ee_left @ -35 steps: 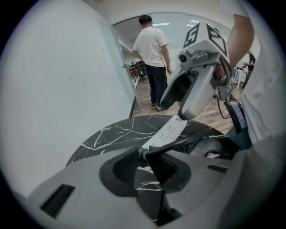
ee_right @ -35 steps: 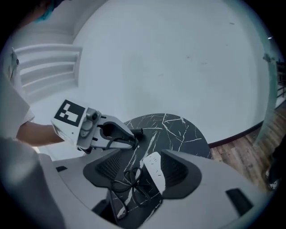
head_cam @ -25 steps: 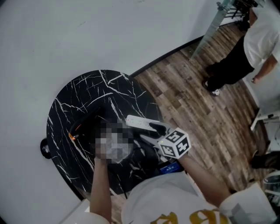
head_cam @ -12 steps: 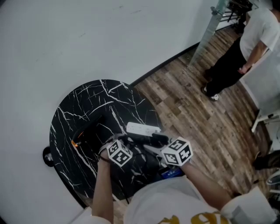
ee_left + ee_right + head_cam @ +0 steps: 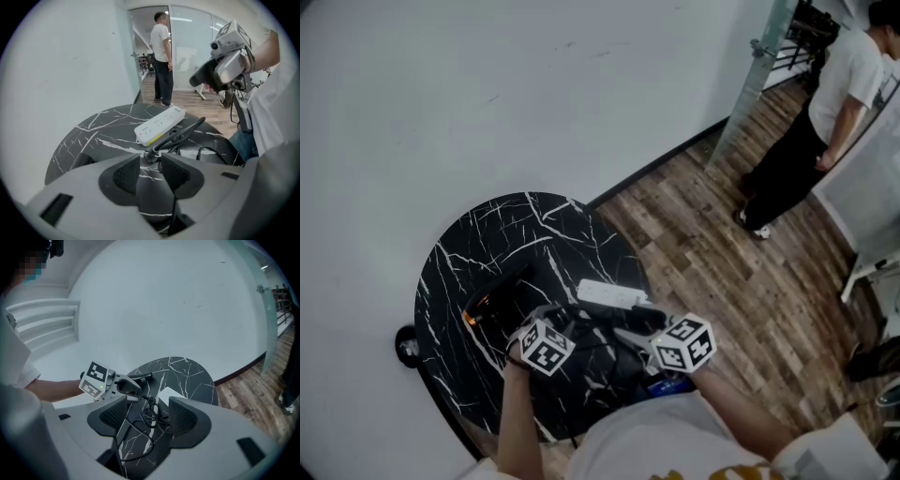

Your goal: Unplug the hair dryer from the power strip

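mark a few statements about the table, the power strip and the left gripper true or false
1. The white power strip lies flat on the round black marble table. True.
2. The black cord is plugged into the power strip. False: the sockets in view stand empty, and the cord's end lies on the table beside the strip.
3. The left gripper is clamped on the cord. False: its jaws stand apart, with nothing pressed between them.
4. A person in a white shirt stands on the wooden floor, apart from the table. True.
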A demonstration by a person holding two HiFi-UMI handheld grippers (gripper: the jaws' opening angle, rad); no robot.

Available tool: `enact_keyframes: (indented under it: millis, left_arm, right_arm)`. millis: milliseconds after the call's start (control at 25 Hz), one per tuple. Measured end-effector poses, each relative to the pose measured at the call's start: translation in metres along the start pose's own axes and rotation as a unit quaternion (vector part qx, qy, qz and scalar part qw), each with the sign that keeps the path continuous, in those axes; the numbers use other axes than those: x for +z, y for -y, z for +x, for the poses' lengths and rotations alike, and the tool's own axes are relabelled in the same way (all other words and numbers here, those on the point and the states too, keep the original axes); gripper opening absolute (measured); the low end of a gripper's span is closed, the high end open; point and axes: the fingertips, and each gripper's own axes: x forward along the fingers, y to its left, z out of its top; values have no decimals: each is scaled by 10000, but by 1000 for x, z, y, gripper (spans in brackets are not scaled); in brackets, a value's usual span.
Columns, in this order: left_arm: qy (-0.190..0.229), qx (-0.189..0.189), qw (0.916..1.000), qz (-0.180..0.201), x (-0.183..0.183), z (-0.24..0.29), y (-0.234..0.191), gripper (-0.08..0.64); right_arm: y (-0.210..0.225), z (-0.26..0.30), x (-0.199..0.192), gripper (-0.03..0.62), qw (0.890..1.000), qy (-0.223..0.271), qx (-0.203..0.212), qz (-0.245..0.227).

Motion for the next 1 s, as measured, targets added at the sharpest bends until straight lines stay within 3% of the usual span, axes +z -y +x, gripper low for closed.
enact_keyframes:
  millis: [120,240,320,400,600,760,840,1000]
  left_arm:
    - [536,246,9974,-418,13,-25,-5,126]
    - [1328,156,9848,-1111,35,-55,-3,124]
    - [1870,130,9690,-1611,47,-77,-3,108]
    - [2341,323,9504,-2020,54,-100,-7,22]
    - [3344,1195,9076,-2240,70,-156,-18,2]
    - [3970,1800,8699,-2309,86,-196,-22,2]
    - [4096,1899,8628,-2273,92,-206,-18,2]
    - [4049,2017,8682,-2038,96,-210,-5,2]
  right_arm:
    - [-5,-5,8,277,9999,125,65,-33]
    - [-15,-9,25,271,9987,384,2,-322]
    - [-19,-13,37,129,9935,536,-420,-914]
    - [-24,-16,46,1,9836,627,-798,-1489]
    - [-46,-29,76,0,9701,1122,-1179,-1802]
    - [-51,-47,92,0,9617,1622,-1476,-1644]
    - [-54,-54,95,0,9588,1715,-1535,-1666]
    - [-55,-64,97,-2,9558,1789,-1646,-1652]
